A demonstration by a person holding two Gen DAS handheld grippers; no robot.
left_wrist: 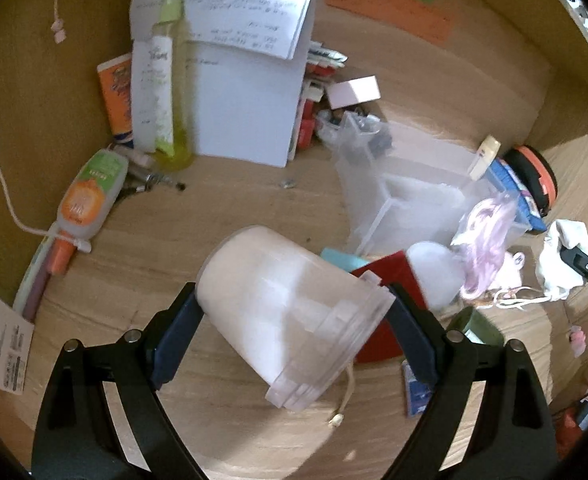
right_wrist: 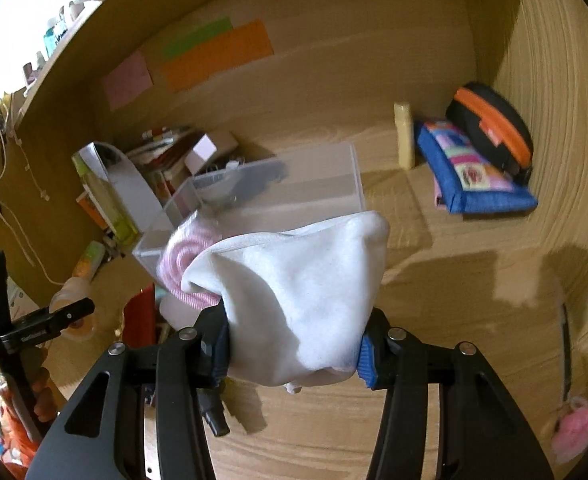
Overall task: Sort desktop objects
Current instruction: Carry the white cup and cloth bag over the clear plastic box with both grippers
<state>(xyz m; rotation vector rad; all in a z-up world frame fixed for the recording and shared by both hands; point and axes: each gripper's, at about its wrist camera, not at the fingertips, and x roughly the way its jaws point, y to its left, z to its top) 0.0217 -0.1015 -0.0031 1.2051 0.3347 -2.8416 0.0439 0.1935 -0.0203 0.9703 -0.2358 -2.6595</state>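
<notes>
Left wrist view first: I read almost nothing cleanly. The white paper sheets (left_wrist: 246, 80) at the back carry handwriting, upside down and too blurred to make out. The tall yellow-green spray bottle (left_wrist: 165, 92) has a white label with unreadable print, and the small bottle with the orange-and-green label (left_wrist: 90, 196) is no clearer. On the back wall I count three coloured notes (right_wrist: 218, 60) from the right wrist view: one pink, one green, one orange.

My left gripper (left_wrist: 294, 320) is clamped on one translucent white plastic jar (left_wrist: 294, 312), a pad on each side; it lies tilted with its open threaded mouth toward the camera, held above the wooden desk (left_wrist: 222, 208). I cannot tell whether anything is inside.

One clear plastic box (left_wrist: 405, 196) stands just behind it, with small dark items in its far compartment; the near compartment shows only a pale haze. A pink coiled cord in a clear bag (left_wrist: 489, 224) sits at its right edge.

My right gripper (right_wrist: 294, 344) squeezes one white cloth pouch (right_wrist: 301, 288), bunched between the pads and lifted off the desk, in front of the clear box. Against the right wall I see one blue patchwork pouch (right_wrist: 473, 172), one black case with an orange zip (right_wrist: 493, 128) and one cream stick (right_wrist: 403, 136).
</notes>
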